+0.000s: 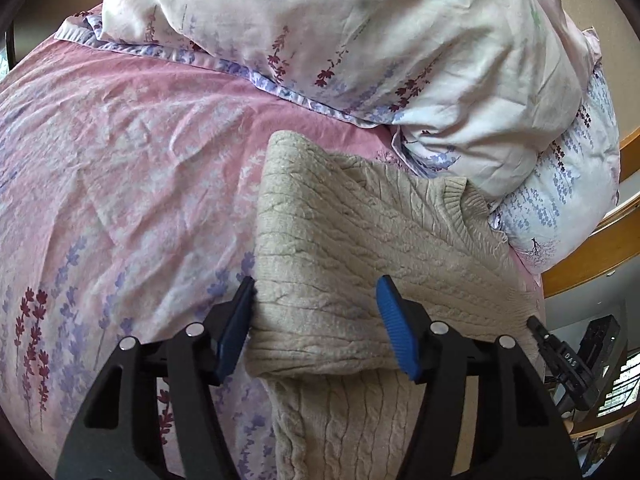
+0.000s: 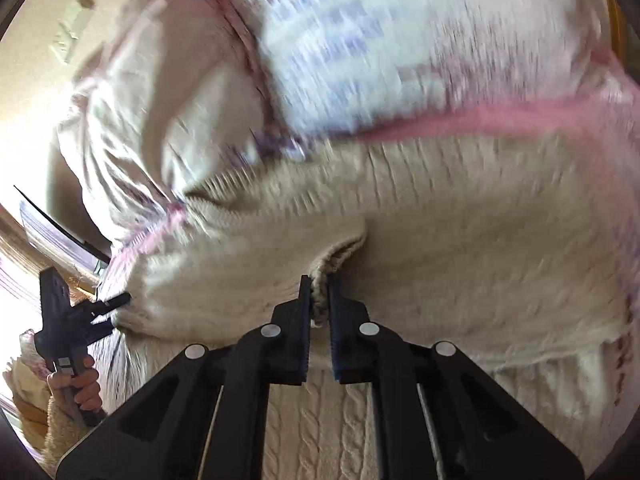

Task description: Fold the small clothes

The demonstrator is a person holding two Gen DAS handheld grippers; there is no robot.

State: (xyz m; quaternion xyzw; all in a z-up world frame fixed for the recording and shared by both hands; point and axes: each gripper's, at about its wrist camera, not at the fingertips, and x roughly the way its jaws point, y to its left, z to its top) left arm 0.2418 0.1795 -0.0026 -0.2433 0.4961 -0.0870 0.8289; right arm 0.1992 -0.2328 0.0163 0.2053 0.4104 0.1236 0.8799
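In the left wrist view, the only legible marking was a small pale print reading roughly "DAS" on the right gripper (image 1: 534, 325); nothing else readable appeared in either view.

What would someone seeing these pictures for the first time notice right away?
First, the beige cable-knit sweater lying partly folded on the pink floral bedsheet, just below a heap of pale flowered bedding. Next, the left hand-held gripper, its blue pads open wide around the sweater's near fold. In the blurred right wrist view, the right hand-held gripper is pinched shut on a ribbed edge of the sweater.
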